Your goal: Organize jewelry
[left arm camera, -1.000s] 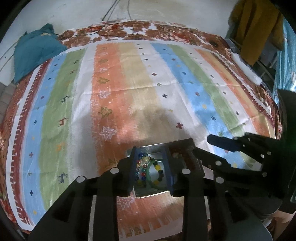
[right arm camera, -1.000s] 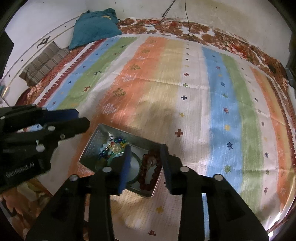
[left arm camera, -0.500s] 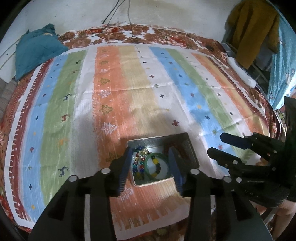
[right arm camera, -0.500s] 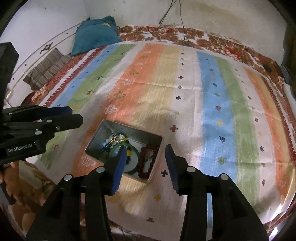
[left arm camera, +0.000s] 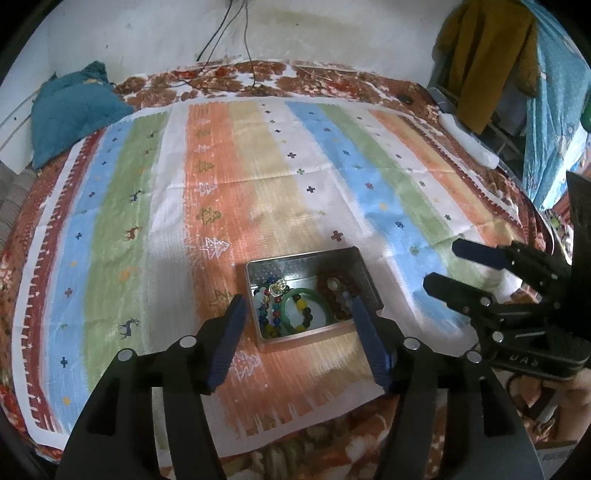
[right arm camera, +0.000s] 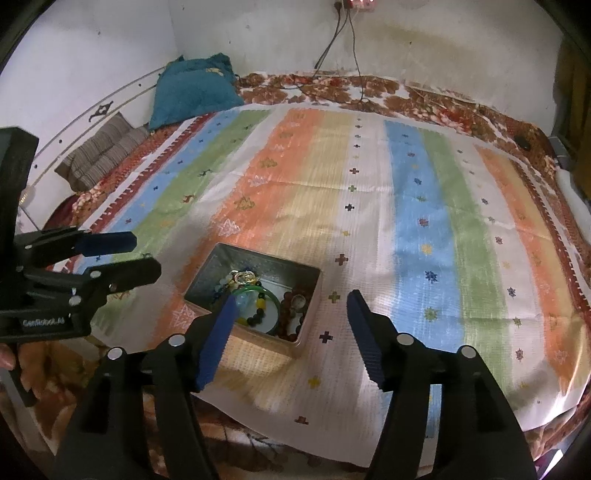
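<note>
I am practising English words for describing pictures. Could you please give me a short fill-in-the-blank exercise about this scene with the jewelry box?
1. The bracelets lie inside a rectangular metal ____ on the striped cloth.
2. The smooth bangle among the beaded bracelets is ____ in colour.
3. The left gripper and the right gripper both have their jaws ____, holding nothing.
4. The cushion at the far corner near the wall is ____ in colour.

Missing words: box; green; open; teal

Striped cloth [left arm camera: 258, 192] over floral bedspread [right arm camera: 332, 86]; teal pillow [right arm camera: 192, 88] by stained white wall [right arm camera: 258, 33].
</note>
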Demonstrator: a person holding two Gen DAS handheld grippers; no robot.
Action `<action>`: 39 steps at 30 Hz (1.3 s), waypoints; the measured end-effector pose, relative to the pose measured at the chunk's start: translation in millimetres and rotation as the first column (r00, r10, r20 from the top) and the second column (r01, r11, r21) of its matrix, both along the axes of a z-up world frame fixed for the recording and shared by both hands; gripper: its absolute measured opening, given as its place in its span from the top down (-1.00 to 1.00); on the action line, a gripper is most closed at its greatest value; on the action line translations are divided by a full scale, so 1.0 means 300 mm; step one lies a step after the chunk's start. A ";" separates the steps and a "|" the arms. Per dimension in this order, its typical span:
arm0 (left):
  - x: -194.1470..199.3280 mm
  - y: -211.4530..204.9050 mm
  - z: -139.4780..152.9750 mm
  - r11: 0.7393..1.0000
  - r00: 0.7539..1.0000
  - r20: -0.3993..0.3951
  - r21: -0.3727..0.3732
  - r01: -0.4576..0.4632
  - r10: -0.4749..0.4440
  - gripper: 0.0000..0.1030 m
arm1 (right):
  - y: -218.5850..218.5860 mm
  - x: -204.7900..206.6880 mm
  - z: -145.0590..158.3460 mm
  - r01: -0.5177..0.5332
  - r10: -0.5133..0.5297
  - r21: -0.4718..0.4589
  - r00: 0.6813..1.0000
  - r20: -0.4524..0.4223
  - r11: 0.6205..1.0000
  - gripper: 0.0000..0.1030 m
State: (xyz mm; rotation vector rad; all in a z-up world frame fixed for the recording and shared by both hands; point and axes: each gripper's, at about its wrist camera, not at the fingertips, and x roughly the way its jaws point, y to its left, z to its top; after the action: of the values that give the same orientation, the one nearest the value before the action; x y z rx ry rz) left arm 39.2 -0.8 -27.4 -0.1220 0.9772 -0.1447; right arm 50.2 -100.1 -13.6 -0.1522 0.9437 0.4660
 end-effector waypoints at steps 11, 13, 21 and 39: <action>-0.062 -0.005 0.034 0.999 0.997 0.063 0.022 -0.034 0.032 -0.46 | -0.026 -0.057 0.033 0.017 -0.018 0.027 0.999 0.043 0.999 -0.50; -0.074 -0.016 0.037 0.999 0.997 0.074 0.040 -0.028 0.025 -0.50 | -0.031 -0.064 0.035 0.021 -0.022 0.034 0.999 0.046 0.999 -0.53; -0.102 -0.018 0.051 0.999 0.995 0.100 0.037 -0.031 0.027 -0.69 | -0.063 -0.118 0.073 0.035 -0.042 0.072 0.994 0.100 0.997 -0.72; -0.149 -0.035 0.065 0.998 0.990 0.142 0.060 -0.019 0.011 -0.89 | -0.065 -0.153 0.093 0.008 -0.019 0.084 0.991 0.135 0.996 -0.89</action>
State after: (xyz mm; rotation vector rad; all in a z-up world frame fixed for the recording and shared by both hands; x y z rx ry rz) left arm -5.4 -11.2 -7.8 -0.0621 0.8384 -0.1081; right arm 4.2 -119.7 14.3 -0.1009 0.7906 0.4756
